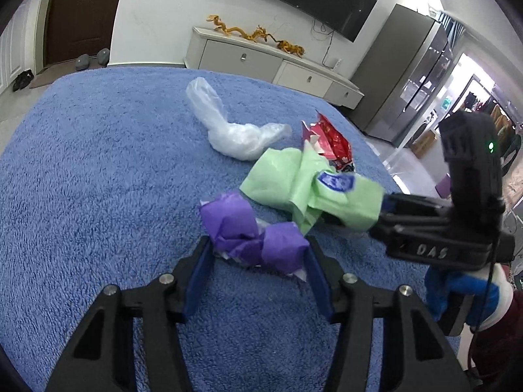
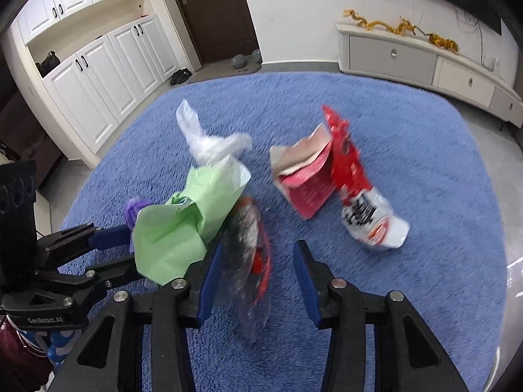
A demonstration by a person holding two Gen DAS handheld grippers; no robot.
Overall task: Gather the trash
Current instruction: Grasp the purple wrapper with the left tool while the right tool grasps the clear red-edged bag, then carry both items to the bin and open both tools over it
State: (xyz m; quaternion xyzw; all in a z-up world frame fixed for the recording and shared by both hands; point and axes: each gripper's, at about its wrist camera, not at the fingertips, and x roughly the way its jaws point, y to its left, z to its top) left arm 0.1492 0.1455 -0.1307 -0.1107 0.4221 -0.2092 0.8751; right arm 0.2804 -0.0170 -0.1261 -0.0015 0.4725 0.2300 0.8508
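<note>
On the blue carpet [image 1: 98, 170] lie a crumpled purple paper wad [image 1: 251, 232], a green paper wrapper [image 1: 304, 186], a white plastic bag [image 1: 228, 130] and a red snack wrapper [image 1: 330, 140]. My left gripper [image 1: 258, 261] is open, its fingers either side of the purple wad. My right gripper [image 2: 258, 271] is open; a clear and red plastic wrapper [image 2: 248, 254] sits blurred between its fingers, against the left one. The green wrapper [image 2: 183, 225] lies just left of it, the red wrapper and torn red box [image 2: 330, 176] ahead. The right gripper shows in the left wrist view [image 1: 421, 225] behind the green paper.
A white TV cabinet [image 1: 278, 62] with golden dragon figures stands along the far wall under a TV. White cupboards [image 2: 98, 65] and a brown door [image 2: 212, 9] are at the left. A grey fridge [image 1: 412, 75] stands at the right. Carpet edges lie beyond the trash.
</note>
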